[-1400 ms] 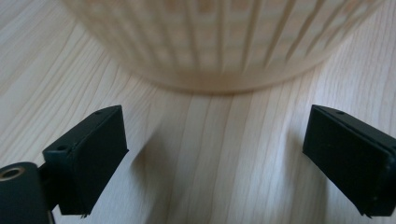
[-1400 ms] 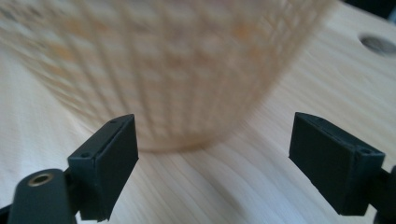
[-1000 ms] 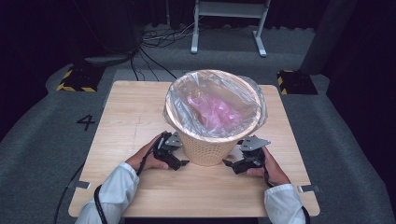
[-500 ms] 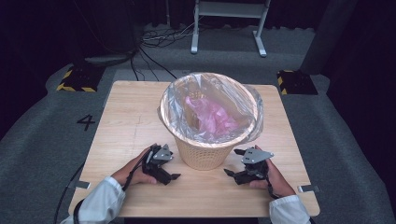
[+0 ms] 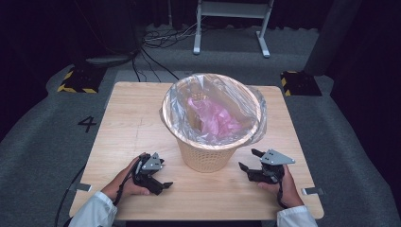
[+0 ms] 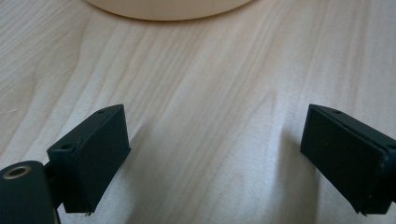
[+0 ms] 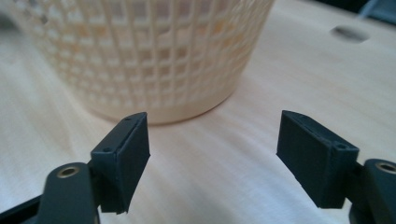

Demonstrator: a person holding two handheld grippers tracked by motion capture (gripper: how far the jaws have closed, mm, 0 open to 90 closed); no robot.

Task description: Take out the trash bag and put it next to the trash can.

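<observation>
A cream lattice wastebasket (image 5: 208,153) stands in the middle of the wooden table (image 5: 132,118). A clear plastic bag (image 5: 257,120) lines it and folds over its rim, and something pink and crumpled (image 5: 215,118) lies inside. My left gripper (image 5: 164,174) rests low at the basket's near left, open, with bare wood between its jaws (image 6: 215,121); the basket's base (image 6: 168,7) is just ahead of it. My right gripper (image 5: 248,159) sits at the basket's near right, open. Its jaws (image 7: 215,121) have just been closing with nothing between them, and the basket wall (image 7: 140,56) stands ahead of it.
The table's near edge (image 5: 198,218) lies just behind both hands. A small hole (image 7: 348,32) marks the tabletop past the right gripper. Off the table stand a metal frame (image 5: 231,28), yellow-black blocks (image 5: 75,80) and cables (image 5: 156,52) on grey floor.
Both hands have drawn back from the basket's sides toward the near edge of the table. The right gripper's jaws stand narrower than before. The basket has stayed put.
</observation>
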